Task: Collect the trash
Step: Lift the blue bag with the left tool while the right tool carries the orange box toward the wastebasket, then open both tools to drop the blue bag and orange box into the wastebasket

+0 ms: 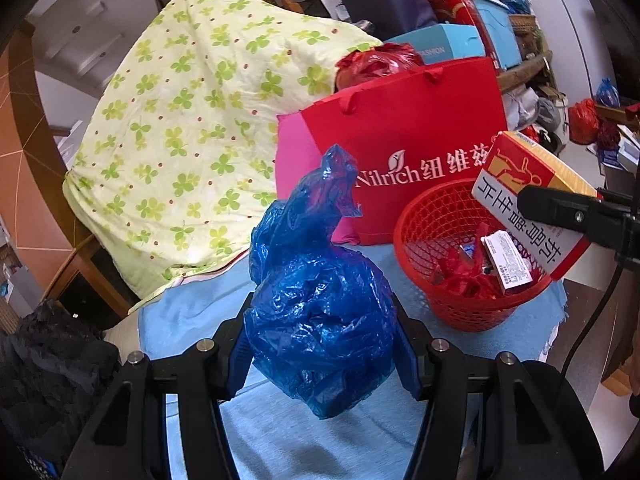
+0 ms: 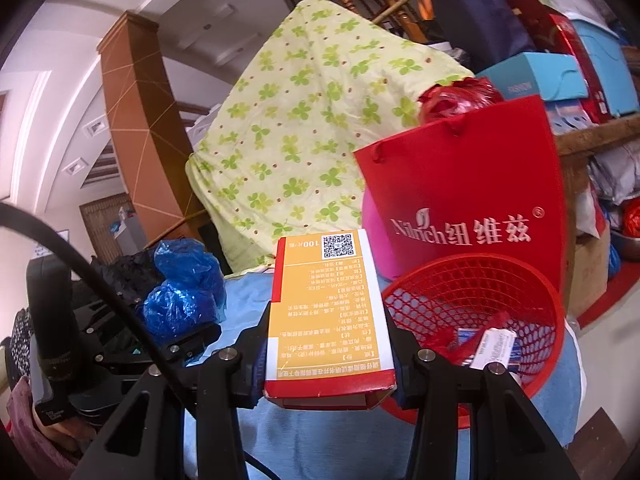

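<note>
The left claw [image 1: 322, 344] grips a crumpled blue bag [image 1: 320, 312] above the counter [image 1: 192, 320]. The right claw [image 2: 328, 360] clamps a box [image 2: 328, 312]. The red basket [image 1: 460, 312], at two o'clock from the bag, already holds scraps.

Risks: the box reaches past the basket's rim and could tip it. The loose bag may spring out or snag on a pad at release.
</note>
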A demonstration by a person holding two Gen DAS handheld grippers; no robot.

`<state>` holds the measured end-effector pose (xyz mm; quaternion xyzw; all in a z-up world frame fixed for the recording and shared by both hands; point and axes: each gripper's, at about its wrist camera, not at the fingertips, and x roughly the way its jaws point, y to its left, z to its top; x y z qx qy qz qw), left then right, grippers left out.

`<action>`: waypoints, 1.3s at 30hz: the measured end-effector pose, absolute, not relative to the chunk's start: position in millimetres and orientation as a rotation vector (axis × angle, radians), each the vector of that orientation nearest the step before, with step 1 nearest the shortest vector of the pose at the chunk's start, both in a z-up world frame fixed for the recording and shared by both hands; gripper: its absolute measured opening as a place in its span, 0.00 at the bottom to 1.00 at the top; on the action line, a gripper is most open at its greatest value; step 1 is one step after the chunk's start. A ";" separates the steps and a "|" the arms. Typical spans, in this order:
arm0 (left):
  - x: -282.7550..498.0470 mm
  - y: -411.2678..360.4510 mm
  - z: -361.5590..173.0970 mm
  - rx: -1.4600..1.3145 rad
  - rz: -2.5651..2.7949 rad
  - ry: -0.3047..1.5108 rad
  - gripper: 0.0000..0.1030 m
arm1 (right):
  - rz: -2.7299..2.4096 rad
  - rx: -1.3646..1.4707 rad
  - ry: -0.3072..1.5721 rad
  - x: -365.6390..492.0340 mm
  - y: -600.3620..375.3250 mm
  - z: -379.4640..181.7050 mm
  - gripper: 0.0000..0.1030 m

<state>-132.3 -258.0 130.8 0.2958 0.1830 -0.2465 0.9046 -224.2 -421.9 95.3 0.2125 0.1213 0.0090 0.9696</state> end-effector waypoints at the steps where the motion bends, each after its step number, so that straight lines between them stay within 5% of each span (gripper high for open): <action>1: -132.7 -260.7 129.5 0.616 -0.514 0.380 0.60 | 0.009 0.435 0.243 -226.1 -425.9 93.3 0.47; 25: -90.5 -379.3 88.9 0.530 -0.948 0.644 0.63 | -0.213 0.722 0.297 -227.0 -538.7 32.3 0.52; 29: -78.7 -377.0 81.3 0.480 -0.953 0.688 0.68 | -0.203 0.766 0.311 -212.8 -547.7 24.1 0.64; 39: -78.9 -307.4 70.0 0.389 -0.921 0.713 0.71 | -0.177 0.723 0.318 -213.3 -526.8 29.1 0.65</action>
